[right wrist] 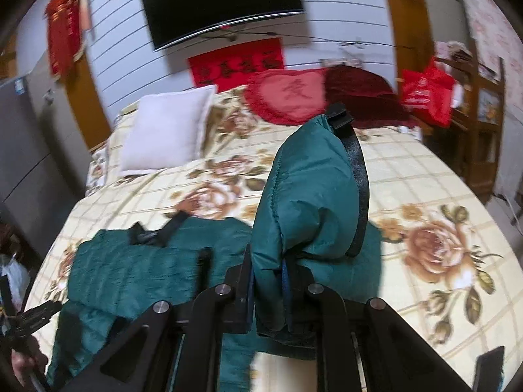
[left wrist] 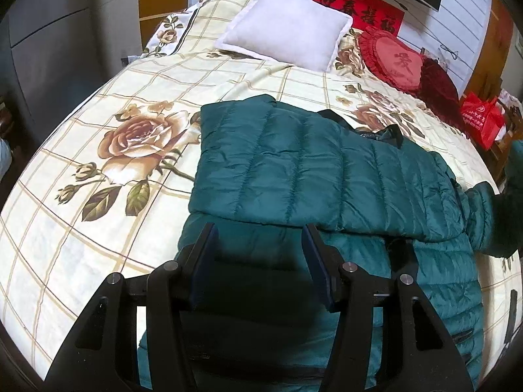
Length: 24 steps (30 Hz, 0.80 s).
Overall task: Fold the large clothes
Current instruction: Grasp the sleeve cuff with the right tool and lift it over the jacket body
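**Mid-fold on the puffer jacket, sleeve going up and over**

So the big bed with the cream checked, rose-print bedspread [left wrist: 98, 124] is carrying everything here, and the dark teal quilted puffer jacket [left wrist: 294, 170] is lying across the near part of it, well short of the white square pillow [left wrist: 287, 29] and the red heart-shaped cushion [left wrist: 395, 62] up by the headboard. One side panel is already lying folded over the body, so I'm reading this as the middle of the fold: the sides are getting brought in, and the final halving isn't done yet.

The right hand-held gripper [right wrist: 268, 281] is clamping down on a puffy teal part with a black-trimmed end [right wrist: 313, 189], looks like a sleeve or cuff to me, and is holding it up off the bed, so it's standing above the rest of the jacket. That view is blurry, so something is moving.

The left hand-held gripper [left wrist: 258, 254] is hanging wide open just over the jacket's near edge, holding nothing. Can't tell if the fingertips are touching the fabric.

Next move, I'd guess: lay that lifted part flat across the body, with the left one pinning the slippery shell so it doesn't slide.
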Tool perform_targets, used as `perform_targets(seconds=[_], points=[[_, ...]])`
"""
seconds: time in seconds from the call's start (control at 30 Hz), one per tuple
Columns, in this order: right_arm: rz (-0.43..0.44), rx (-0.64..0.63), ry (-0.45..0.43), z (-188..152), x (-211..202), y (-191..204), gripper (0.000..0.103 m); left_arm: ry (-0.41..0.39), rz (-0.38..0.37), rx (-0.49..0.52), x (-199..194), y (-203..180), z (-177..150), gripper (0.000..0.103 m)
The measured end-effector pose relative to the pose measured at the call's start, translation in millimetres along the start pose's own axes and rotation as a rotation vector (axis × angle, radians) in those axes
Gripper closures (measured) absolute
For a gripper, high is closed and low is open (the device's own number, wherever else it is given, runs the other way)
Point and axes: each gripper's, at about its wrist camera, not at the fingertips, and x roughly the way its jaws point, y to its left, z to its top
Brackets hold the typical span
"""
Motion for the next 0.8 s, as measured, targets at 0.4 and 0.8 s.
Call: perform_targets(seconds=[0.4, 0.8], points=[[0.145, -0.141, 0.084, -12, 57, 132, 0.091, 0.003, -0.033, -0.036, -2, 17, 0, 0.05], [0.187, -0.265, 0.238, -64, 129, 230, 0.09, 0.007, -0.051, -0.064, -2, 27, 1, 0.05]])
